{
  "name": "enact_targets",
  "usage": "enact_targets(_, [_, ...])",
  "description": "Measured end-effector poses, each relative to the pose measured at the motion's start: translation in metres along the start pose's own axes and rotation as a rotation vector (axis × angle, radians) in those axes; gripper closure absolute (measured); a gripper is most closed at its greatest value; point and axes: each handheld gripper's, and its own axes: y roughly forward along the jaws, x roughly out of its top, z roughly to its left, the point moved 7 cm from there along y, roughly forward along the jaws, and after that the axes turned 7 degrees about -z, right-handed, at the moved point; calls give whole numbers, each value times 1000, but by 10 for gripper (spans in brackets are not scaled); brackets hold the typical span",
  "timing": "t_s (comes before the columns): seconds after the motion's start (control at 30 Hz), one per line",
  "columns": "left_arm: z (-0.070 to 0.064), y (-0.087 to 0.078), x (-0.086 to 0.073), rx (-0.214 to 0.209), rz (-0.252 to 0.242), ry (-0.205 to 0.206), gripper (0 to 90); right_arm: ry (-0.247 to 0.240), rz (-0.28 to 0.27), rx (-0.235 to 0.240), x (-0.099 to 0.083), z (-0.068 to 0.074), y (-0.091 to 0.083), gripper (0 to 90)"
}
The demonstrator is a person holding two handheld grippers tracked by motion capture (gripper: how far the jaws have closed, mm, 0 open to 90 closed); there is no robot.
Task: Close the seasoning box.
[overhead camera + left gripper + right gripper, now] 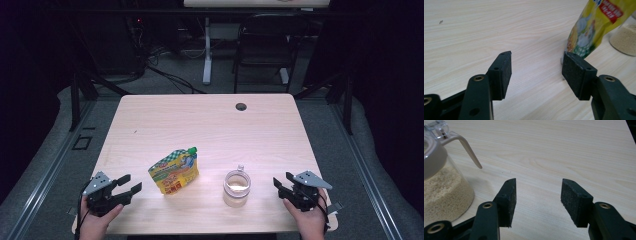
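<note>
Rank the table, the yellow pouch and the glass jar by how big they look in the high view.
1. Table, by far the largest.
2. Yellow pouch.
3. Glass jar, somewhat smaller than the pouch; both sit about equally near the camera.

left gripper point(536, 65) agape, yellow pouch point(596, 27) just beyond its right pad point(576, 75)
</note>
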Motion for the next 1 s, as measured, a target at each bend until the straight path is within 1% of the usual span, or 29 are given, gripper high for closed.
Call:
enact_targets(0.03, [1, 1, -1, 5, 4, -4, 405, 8, 2, -6, -1, -1, 1, 448])
enact_targets(0.1, [4, 3, -4, 13, 10, -13, 401, 23, 8, 7, -2, -2, 2, 442])
enact_targets(0.13, [5, 4, -5, 15, 9, -7, 400, 28, 12, 11, -2, -2, 3, 441])
enact_targets(0.17, [7, 5, -7, 21, 21, 4, 401, 30, 18, 17, -3, -1, 3, 440])
enact_targets(0.2, [8, 6, -8, 30, 24, 5, 406, 34, 18, 26, -3, 0, 4, 440])
enact_targets(0.23, [10, 7, -9, 38, 30, 6, 406, 24, 26, 26, -3, 0, 4, 437])
enact_targets(0.3, [12, 8, -11, 46, 38, 0, 405, 9, 23, 24, -2, 1, 5, 424])
enact_targets(0.37, [13, 9, -12, 50, 41, -13, 401, 0, 10, 18, -1, 1, 5, 408])
enact_targets(0.4, [14, 8, -13, 50, 50, -15, 401, 1, 7, 18, -1, 1, 5, 402])
enact_targets(0.47, [14, 9, -13, 52, 41, -20, 400, -4, 14, 3, -3, -1, 5, 390])
enact_targets(0.53, [13, 9, -13, 46, 36, -27, 400, 5, 14, -7, -3, -3, 5, 382])
enact_targets(0.6, [13, 9, -12, 43, 37, -26, 400, 14, 1, -5, -4, -4, 7, 369])
enact_targets(0.63, [13, 9, -12, 42, 44, -26, 402, 23, 5, 4, -4, -3, 7, 369])
enact_targets(0.67, [12, 9, -12, 34, 37, -31, 405, 35, 6, 15, -5, -2, 8, 369])
enact_targets(0.77, [11, 10, -11, 18, 36, -41, 428, 29, 12, 15, -5, -2, 9, 369])
enact_targets(0.83, [9, 10, -11, 7, 36, -44, 435, 36, 8, 18, -5, -1, 9, 368])
enact_targets(0.9, [9, 10, -10, 6, 40, -34, 435, 39, -4, 17, -5, -1, 9, 366])
enact_targets(0.97, [8, 10, -8, 5, 32, -35, 435, 30, -10, 9, -4, -2, 7, 366])
enact_targets(1.0, [8, 11, -8, 10, 21, -34, 435, 32, -18, 13, -4, -2, 7, 365])
